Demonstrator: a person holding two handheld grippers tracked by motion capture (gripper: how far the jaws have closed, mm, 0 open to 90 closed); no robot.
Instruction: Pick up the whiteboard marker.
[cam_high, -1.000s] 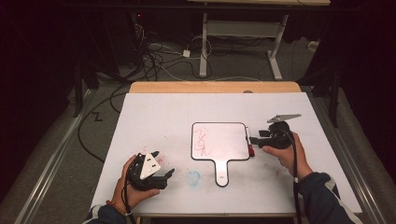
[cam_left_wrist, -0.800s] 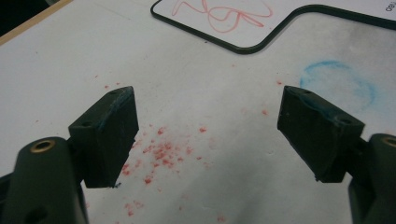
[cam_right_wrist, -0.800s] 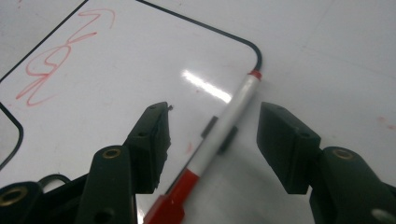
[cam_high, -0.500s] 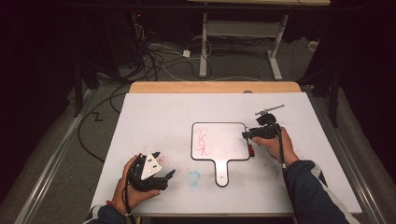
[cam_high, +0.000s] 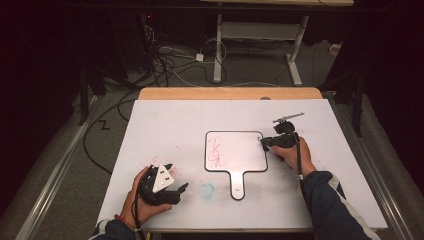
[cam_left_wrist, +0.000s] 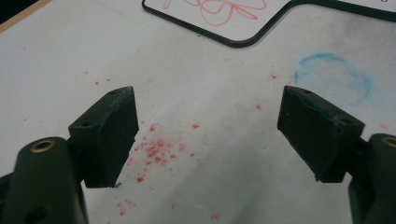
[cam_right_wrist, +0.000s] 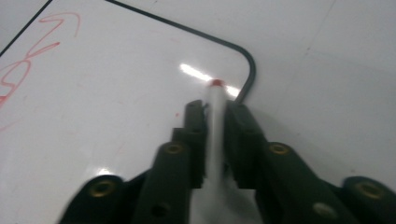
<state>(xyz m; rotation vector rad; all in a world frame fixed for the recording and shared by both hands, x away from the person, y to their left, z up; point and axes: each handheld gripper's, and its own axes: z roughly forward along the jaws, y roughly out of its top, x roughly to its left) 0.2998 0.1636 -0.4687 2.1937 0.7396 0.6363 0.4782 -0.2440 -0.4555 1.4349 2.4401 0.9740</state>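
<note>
I have the table (cam_high: 165, 125) covered white so marks show. The small whiteboard (cam_high: 245, 150) lies at its centre, handle toward six o'clock, red scribble on it. My right gripper (cam_right_wrist: 215, 108), whose jaws have just been closing, is clamped on a red-tipped marker (cam_right_wrist: 215, 121) over the board's two o'clock corner, ready to draw. My left gripper (cam_left_wrist: 208, 133) waits at seven o'clock, jaws apart; only red specks and a blue smudge (cam_left_wrist: 334, 74) nearby
</note>
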